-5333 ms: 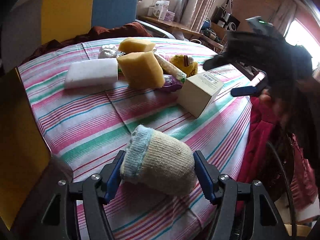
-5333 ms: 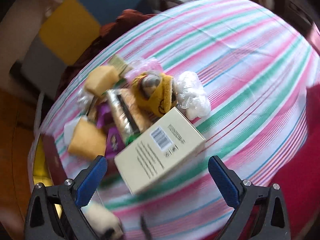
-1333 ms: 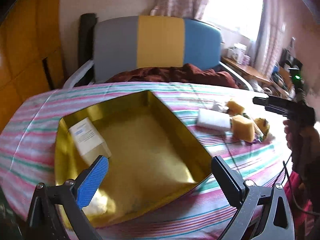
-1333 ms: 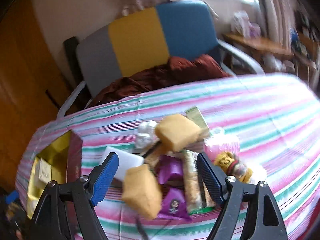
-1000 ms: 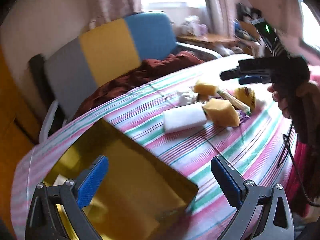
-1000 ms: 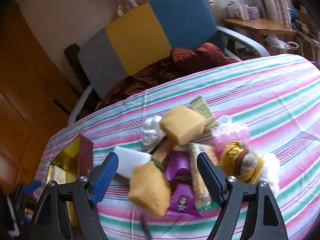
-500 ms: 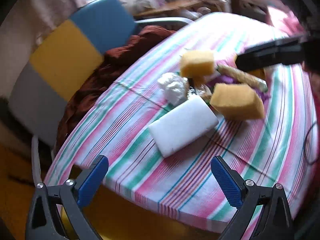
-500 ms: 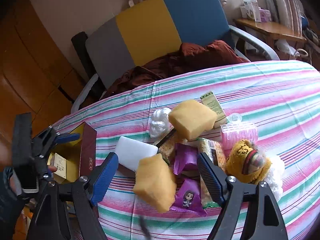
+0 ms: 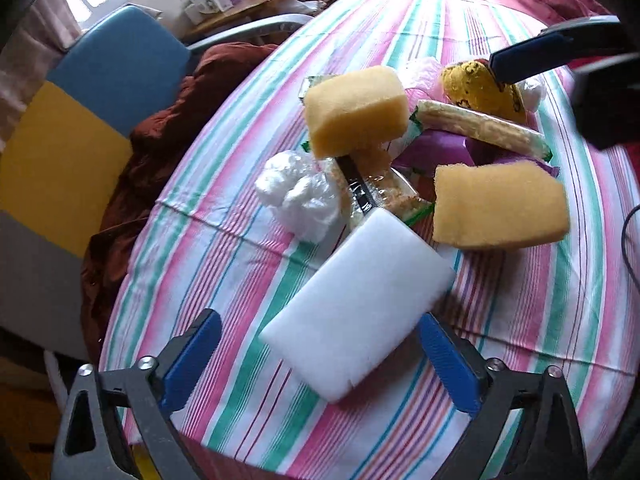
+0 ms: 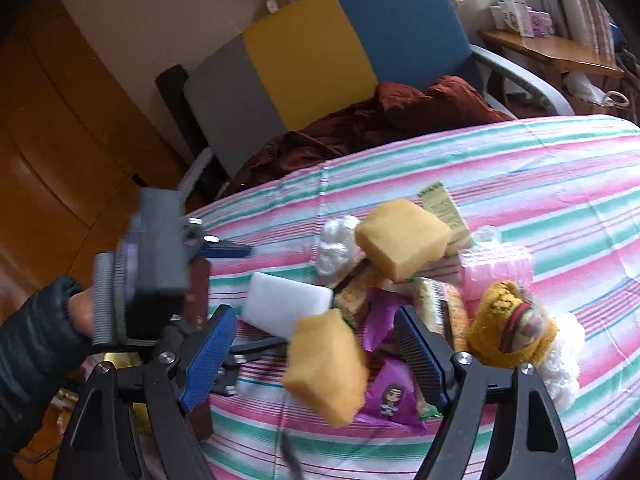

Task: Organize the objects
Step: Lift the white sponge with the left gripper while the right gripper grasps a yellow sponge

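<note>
My left gripper point(image 9: 320, 364) is open, its blue pads on either side of the near end of a white foam block point(image 9: 356, 304) lying on the striped tablecloth point(image 9: 224, 256). Behind the block lies a pile: two yellow sponges point(image 9: 500, 210), a white plastic wad point(image 9: 298, 194), snack packets point(image 9: 480, 128) and a yellow sock ball point(image 9: 476, 88). My right gripper point(image 10: 316, 356) is open and hovers over the nearest yellow sponge point(image 10: 326, 368), above the table. The white block point(image 10: 286, 300) and my left gripper point(image 10: 224, 248) show at its left.
A grey, yellow and blue chair point(image 10: 320, 64) with a dark red cloth point(image 10: 384, 120) stands behind the table. A pink roller pack point(image 10: 496, 266) and a purple packet point(image 10: 390, 398) lie in the pile. The dark red box edge point(image 10: 198, 292) is at the left.
My left gripper has swung away from the gold box and come down close over the white foam block. My right gripper has edged nearer to the yellow sponge.
</note>
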Demonstrator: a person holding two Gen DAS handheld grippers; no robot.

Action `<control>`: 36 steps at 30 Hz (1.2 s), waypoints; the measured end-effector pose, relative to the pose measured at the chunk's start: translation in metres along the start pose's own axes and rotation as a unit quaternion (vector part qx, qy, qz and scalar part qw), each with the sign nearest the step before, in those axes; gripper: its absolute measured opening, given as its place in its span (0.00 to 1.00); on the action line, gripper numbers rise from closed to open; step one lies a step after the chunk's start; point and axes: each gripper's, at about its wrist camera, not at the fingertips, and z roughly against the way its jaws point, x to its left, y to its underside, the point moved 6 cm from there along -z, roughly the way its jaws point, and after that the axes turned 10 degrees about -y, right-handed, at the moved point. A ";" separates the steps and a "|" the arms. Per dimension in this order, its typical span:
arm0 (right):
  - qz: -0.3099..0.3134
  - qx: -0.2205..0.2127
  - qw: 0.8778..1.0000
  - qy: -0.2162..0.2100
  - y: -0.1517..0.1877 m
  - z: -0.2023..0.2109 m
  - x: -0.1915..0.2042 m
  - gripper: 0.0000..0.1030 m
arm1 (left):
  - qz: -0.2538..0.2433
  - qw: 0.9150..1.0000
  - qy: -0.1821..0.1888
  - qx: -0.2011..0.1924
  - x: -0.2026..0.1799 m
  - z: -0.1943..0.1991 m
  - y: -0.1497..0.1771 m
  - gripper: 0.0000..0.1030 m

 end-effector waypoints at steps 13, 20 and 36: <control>0.029 0.037 0.999 0.010 0.008 -0.015 0.006 0.80 | 0.026 0.998 0.054 0.003 -0.010 0.001 0.005 0.68; 0.072 0.091 0.992 0.050 0.025 -0.037 0.009 0.73 | 0.074 0.996 0.054 -0.004 -0.004 0.019 0.022 0.67; 0.105 0.086 0.985 0.107 0.027 -0.039 0.000 0.33 | 0.302 0.952 0.020 -0.042 0.021 0.113 0.076 0.69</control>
